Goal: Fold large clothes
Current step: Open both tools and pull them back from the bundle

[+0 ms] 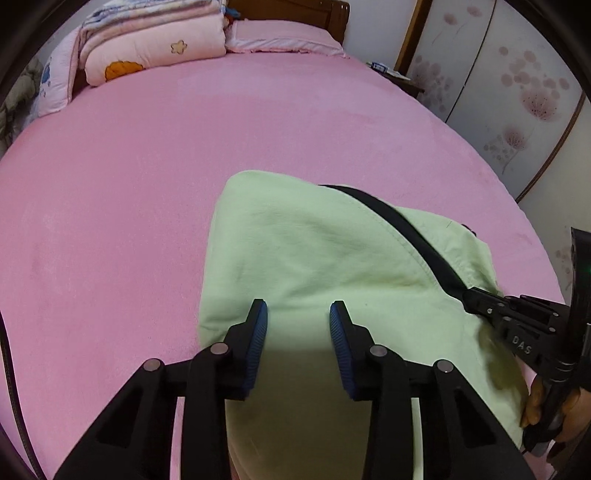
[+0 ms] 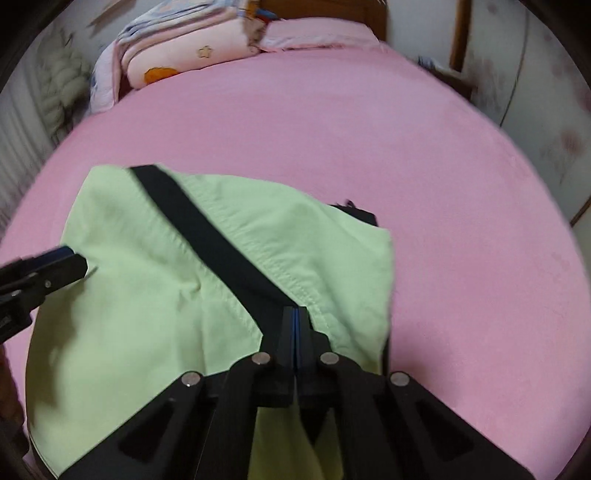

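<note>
A light green garment (image 1: 314, 258) with a black stripe (image 1: 406, 229) lies folded on the pink bed (image 1: 129, 184). My left gripper (image 1: 298, 314) is open just above the garment's near part, with nothing between its blue pads. My right gripper (image 2: 296, 314) is shut on the garment (image 2: 147, 295) at the near end of its black stripe (image 2: 207, 229). The right gripper also shows in the left wrist view (image 1: 476, 299), at the garment's right side. The left gripper's tip shows in the right wrist view (image 2: 70, 264), at the garment's left edge.
Folded pink quilts (image 1: 147, 40) and a pillow (image 1: 280, 37) lie at the head of the bed against a wooden headboard (image 1: 325, 14). A floral wardrobe (image 1: 517, 92) stands on the right. A nightstand (image 1: 399, 79) sits beside the bed.
</note>
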A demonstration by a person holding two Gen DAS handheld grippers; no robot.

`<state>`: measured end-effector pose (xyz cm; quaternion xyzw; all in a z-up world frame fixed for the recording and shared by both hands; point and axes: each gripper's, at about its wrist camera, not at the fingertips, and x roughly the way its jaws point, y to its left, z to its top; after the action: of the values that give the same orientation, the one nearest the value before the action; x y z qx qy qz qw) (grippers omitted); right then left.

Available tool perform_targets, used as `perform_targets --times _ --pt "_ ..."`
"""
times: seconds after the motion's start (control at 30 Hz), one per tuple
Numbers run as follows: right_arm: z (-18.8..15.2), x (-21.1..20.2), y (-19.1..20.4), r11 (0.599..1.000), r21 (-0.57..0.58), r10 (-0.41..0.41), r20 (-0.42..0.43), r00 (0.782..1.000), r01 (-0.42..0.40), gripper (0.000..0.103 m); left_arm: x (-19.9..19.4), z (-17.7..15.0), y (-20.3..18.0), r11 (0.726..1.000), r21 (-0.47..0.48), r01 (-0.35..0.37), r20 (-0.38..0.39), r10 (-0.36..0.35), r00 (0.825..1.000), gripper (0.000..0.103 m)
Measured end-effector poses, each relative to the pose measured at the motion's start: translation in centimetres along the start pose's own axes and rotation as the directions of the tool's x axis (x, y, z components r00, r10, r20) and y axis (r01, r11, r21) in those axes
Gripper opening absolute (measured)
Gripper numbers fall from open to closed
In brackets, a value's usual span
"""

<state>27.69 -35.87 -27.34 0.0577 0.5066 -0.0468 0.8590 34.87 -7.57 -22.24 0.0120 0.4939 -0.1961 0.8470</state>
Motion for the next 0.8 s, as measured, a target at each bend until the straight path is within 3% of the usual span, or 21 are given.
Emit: perform_targets --times 0.13,0.4,0.43,0.57,0.8 --pt "-0.1 0.2 -0.1 1.000 -0.016 -0.007 0.003 1.000 0.007 0.000 0.3 -0.5 -0.3 0.999 0.044 -0.019 -0.003 0.019 1.000 0.034" --pt "0.0 -1.1 0.7 1.000 -0.009 -0.014 -0.023 1.000 0.014 0.001 0.6 0.7 -1.6 0.999 0.032 -0.022 -0.018 0.023 1.000 0.035" --pt "-0.1 -1.7 0.7 1.000 -0.007 -0.013 -0.023 1.000 0.013 0.002 0.5 0.9 -1.7 0.999 0.031 -0.024 -0.024 0.024 0.999 0.038" --pt "-0.9 -4.1 0.9 0.999 0.029 0.029 -0.007 1.000 -0.029 0.003 -1.0 0.8 -2.4 0.999 0.033 -0.033 -0.028 0.034 0.999 0.070" --pt "-1.8 -9.8 1.5 0.990 0.084 0.106 0.060 0.993 -0.111 0.005 -5.3 0.7 -3.7 0.997 0.055 -0.054 0.022 0.053 0.998 0.075"
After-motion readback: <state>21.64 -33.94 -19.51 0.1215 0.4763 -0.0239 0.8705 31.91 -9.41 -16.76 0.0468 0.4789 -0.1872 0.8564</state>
